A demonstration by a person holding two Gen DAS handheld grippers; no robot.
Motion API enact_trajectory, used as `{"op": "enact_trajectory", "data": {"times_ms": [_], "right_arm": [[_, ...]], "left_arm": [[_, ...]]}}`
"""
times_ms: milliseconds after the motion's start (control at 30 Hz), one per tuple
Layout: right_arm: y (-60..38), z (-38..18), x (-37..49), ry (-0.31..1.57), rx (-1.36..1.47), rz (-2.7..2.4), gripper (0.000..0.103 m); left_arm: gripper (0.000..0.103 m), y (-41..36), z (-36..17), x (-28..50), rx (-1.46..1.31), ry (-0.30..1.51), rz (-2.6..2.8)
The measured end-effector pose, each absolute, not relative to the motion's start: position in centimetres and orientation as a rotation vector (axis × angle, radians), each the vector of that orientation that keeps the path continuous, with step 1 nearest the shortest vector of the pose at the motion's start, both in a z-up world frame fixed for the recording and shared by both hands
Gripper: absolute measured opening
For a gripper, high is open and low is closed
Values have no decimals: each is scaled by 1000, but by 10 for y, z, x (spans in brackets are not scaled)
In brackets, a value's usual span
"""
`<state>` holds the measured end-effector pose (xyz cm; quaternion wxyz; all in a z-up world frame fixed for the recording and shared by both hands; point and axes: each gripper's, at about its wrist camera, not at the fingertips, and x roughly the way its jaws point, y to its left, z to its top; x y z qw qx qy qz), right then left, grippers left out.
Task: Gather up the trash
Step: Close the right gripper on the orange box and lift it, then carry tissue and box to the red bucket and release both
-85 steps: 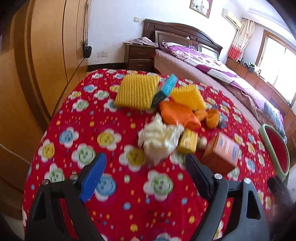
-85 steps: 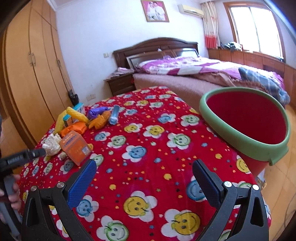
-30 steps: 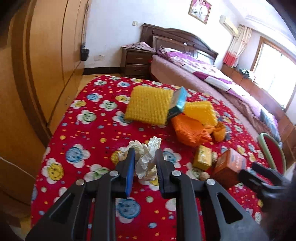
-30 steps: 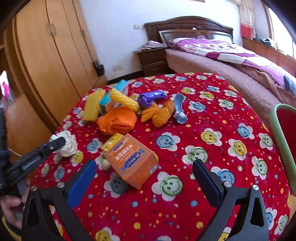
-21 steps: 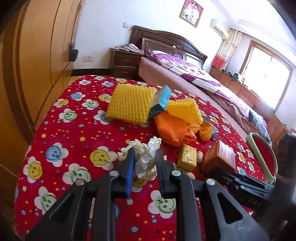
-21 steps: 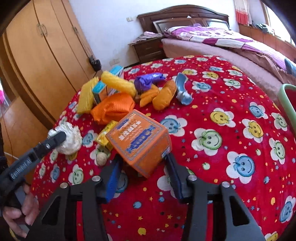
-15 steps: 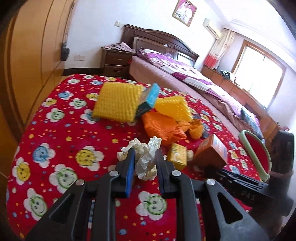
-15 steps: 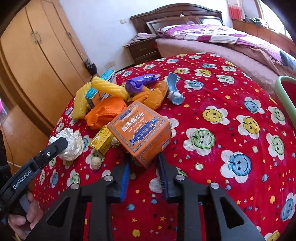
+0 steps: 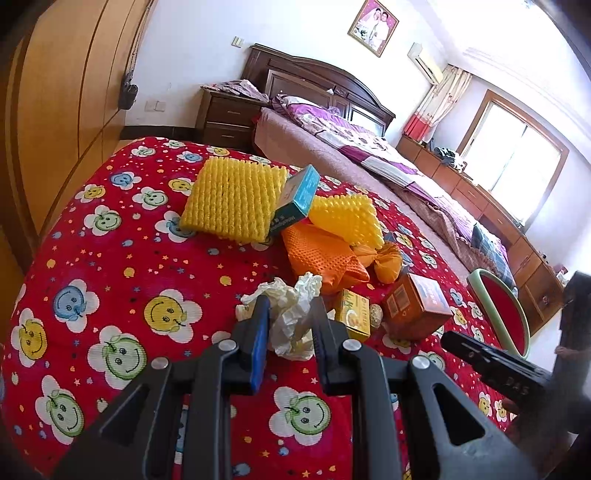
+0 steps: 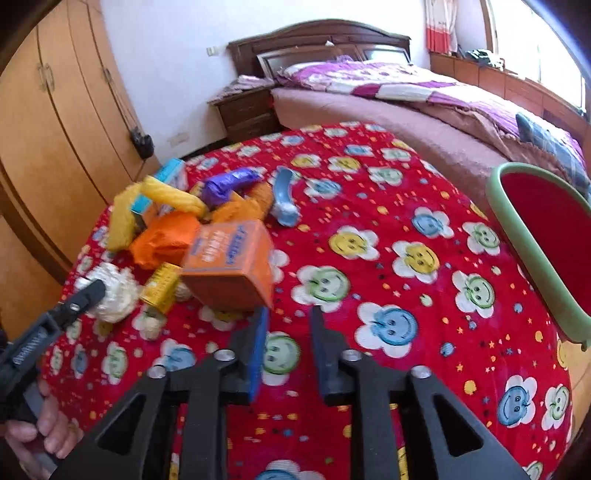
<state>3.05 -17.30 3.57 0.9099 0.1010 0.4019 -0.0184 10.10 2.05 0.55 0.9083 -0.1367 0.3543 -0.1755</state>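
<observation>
A bedroom table (image 9: 110,258) in a red smiley cloth holds the trash. The left gripper (image 9: 288,325) pinches the tissue (image 9: 291,310); right gripper (image 10: 286,332) fingers stand narrowly apart, empty, beside the orange box (image 10: 229,266). A bin (image 10: 535,240) stands at the table's edge.

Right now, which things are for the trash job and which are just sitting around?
For the job: crumpled tissue pinched in the left tool, orange box, small yellow box, red bin.

Just lying about: bed, nightstand, wardrobe, wall picture.
</observation>
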Motion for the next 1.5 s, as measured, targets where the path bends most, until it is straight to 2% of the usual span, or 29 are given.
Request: {"op": "enact_trajectory", "data": {"times_ms": [33, 67, 100, 433, 500, 567, 1500], "right_arm": [[-168, 39, 32, 816, 197, -30, 49], [-160, 40, 37, 807, 183, -21, 63], [-157, 41, 41, 803, 177, -12, 66], [-140, 19, 76, 853, 154, 10, 65], [-146, 14, 73, 844, 195, -1, 56], [-152, 14, 70, 838, 228, 14, 55], [-264, 109, -63, 517, 365, 51, 54]], "left_arm": [[22, 21, 6, 101, -282, 730, -357], [22, 22, 6, 100, -281, 729, -350], [22, 23, 7, 98, -279, 727, -344], [22, 41, 21, 83, -281, 714, -262], [22, 45, 25, 79, -277, 712, -241], [22, 46, 29, 76, -278, 707, -224], [22, -52, 101, 29, -224, 663, -367]]}}
